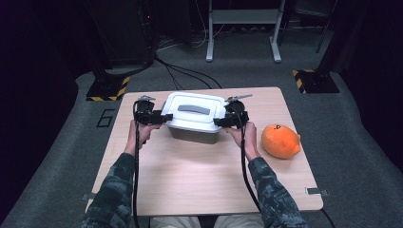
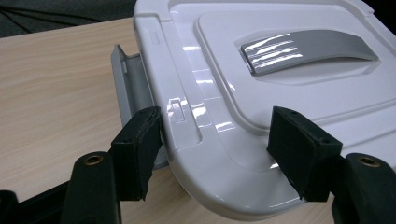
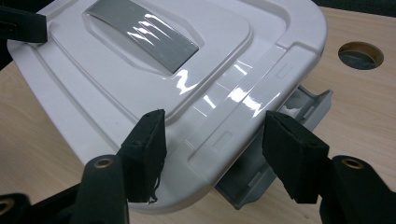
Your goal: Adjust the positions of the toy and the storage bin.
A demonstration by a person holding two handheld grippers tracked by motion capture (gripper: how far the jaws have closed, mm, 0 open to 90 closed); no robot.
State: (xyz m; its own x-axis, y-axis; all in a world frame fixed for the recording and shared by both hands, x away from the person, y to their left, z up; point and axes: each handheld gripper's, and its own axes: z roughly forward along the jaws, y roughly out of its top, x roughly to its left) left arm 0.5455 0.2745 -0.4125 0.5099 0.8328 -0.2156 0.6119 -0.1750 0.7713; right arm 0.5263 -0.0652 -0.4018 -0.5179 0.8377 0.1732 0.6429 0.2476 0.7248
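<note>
Grippers [image 1: 163, 117] [image 1: 219, 122] are straddling my white box lid [image 1: 195, 111], jaws seemingly not yet pinching; uneven closing is risking tilting it or slipping off its glossy rim.

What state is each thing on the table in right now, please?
Storage box: upright, closed.
White lid: seated on the box.
Left gripper: jaws straddle the lid's edge.
Right gripper: jaws straddle the opposite edge.
Orange plush toy: lying apart, untouched.
</note>
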